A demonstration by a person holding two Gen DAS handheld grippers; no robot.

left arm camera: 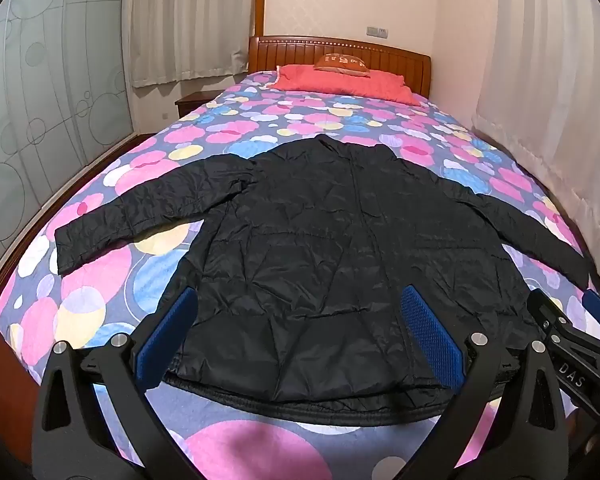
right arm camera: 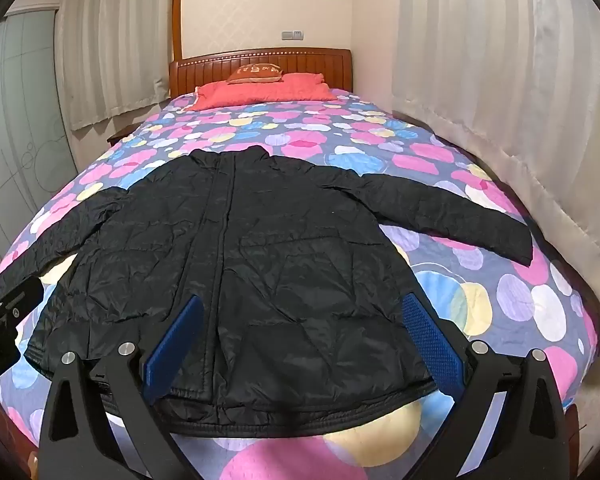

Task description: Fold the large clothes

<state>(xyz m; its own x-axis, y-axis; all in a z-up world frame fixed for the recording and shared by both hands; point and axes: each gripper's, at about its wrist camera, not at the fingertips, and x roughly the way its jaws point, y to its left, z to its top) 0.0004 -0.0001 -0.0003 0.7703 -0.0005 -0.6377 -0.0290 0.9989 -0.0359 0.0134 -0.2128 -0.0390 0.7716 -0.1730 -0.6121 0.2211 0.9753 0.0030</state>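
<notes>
A black puffer jacket (left arm camera: 320,240) (right arm camera: 236,264) lies flat on the bed, front up, collar toward the headboard, both sleeves spread outward. Its hem runs along the near end of the bed. My left gripper (left arm camera: 300,320) hovers above the hem's left half, jaws wide open, nothing between the blue pads. My right gripper (right arm camera: 300,320) hangs over the hem's right half, also open and empty. The right gripper (left arm camera: 572,336) shows at the lower right edge of the left wrist view. Part of the left gripper (right arm camera: 0,320) shows at the left edge of the right wrist view.
The bed has a bedspread (left arm camera: 100,280) (right arm camera: 500,300) with pink, blue and yellow circles. A red pillow (left arm camera: 340,80) (right arm camera: 260,90) and a small cushion lie by the wooden headboard (left arm camera: 340,46). Curtains (right arm camera: 500,120) hang along the right side. A frosted wardrobe (left arm camera: 40,100) stands on the left.
</notes>
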